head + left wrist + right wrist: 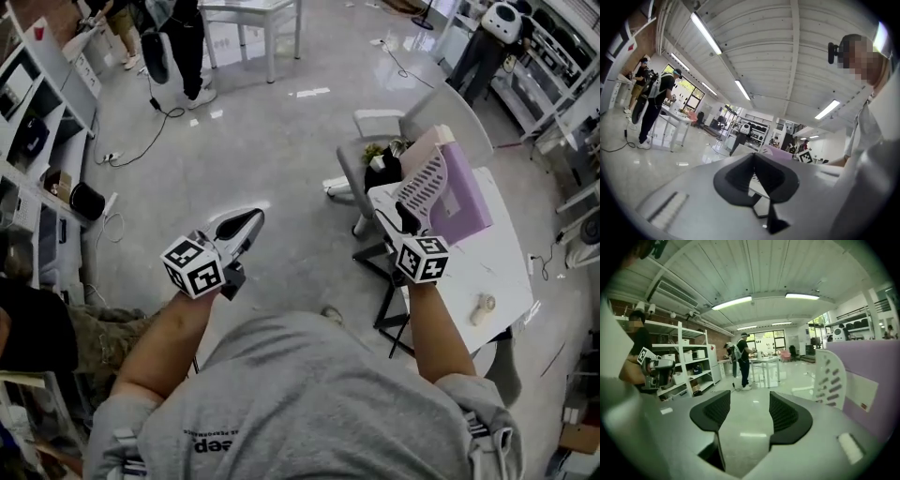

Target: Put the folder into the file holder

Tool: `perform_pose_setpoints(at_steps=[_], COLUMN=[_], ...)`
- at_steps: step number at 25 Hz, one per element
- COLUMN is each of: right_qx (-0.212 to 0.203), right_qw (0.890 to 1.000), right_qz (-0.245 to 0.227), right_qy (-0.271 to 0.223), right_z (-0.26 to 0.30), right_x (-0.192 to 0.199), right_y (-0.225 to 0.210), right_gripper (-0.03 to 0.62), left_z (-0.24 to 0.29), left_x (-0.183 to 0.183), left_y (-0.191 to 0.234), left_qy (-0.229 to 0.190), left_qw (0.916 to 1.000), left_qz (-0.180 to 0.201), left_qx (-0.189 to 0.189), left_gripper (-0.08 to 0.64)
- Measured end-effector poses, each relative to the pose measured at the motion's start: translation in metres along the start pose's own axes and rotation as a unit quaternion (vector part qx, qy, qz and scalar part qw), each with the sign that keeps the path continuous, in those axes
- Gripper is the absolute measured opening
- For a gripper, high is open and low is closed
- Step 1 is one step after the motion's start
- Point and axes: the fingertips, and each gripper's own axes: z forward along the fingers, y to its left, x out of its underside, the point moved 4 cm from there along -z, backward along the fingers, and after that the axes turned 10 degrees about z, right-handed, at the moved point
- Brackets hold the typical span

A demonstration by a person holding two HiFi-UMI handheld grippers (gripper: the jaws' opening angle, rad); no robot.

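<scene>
**Head view.** Both forearms reach forward from grey sleeves. The left claw (246,225) hangs over bare floor, well to the left of the white perforated plastic file holder (422,183). Its two tips are drawn together in one point. The right claw (403,218) sits just in front of the holder, its wrist over the near edge of the white table (469,267) that carries the holder. The lilac folder (461,199) stands on edge against the holder's perforated wall, apparently inside it and leaning away from the person. Small dark print on the back of the grey shirt (309,403) is too small to read.

**Left gripper view.** The left claw (753,161) has its black pads (736,176) touching at the tips, with nothing clamped between them. Only a sliver of the table shows through the gap lower down. Beyond the pads, the folder (780,152) appears as a lilac strip. Unlike the head view, this view shows the ceiling lights and two people at a distant table.

**Right gripper view.** The right claw (749,411) is spread wide and empty, with only shiny floor between its ribbed pads (785,416). The holder (829,376) rises just to the right of the pads. Touching it on its far side is the folder (881,366), whose white label (860,390) has unreadable print. This detail shows in no other view.
</scene>
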Motion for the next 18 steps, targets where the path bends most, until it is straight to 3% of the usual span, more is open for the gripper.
perform_pose_setpoints(at_steps=[4, 10, 14, 18], right_qx=[-0.093, -0.207, -0.264, -0.296], right_qw=[0.995, 0.976, 0.961, 0.951], right_qz=[-0.025, -0.067, -0.082, -0.084], right_qy=[0.011, 0.021, 0.024, 0.020], right_z=[0.046, 0.083, 0.094, 0.098], right_x=[-0.026, -0.057, -0.069, -0.080], right_y=[0.053, 0.128, 0.159, 0.171], right_gripper=[0.230, 0.113, 0.061, 0.009], left_z=[-0.037, -0.080, -0.097, -0.106], left_x=[-0.009, -0.020, -0.030, -0.037], left_y=[0.014, 0.013, 0.004, -0.002], left_qy=[-0.022, -0.034, -0.038, -0.046], left_qw=[0.9973, 0.9871, 0.9769, 0.9689], left_qz=[0.003, 0.025, 0.051, 0.063], left_qx=[-0.070, -0.154, -0.204, -0.235], left_gripper=[0.060, 0.060, 0.060, 0.060])
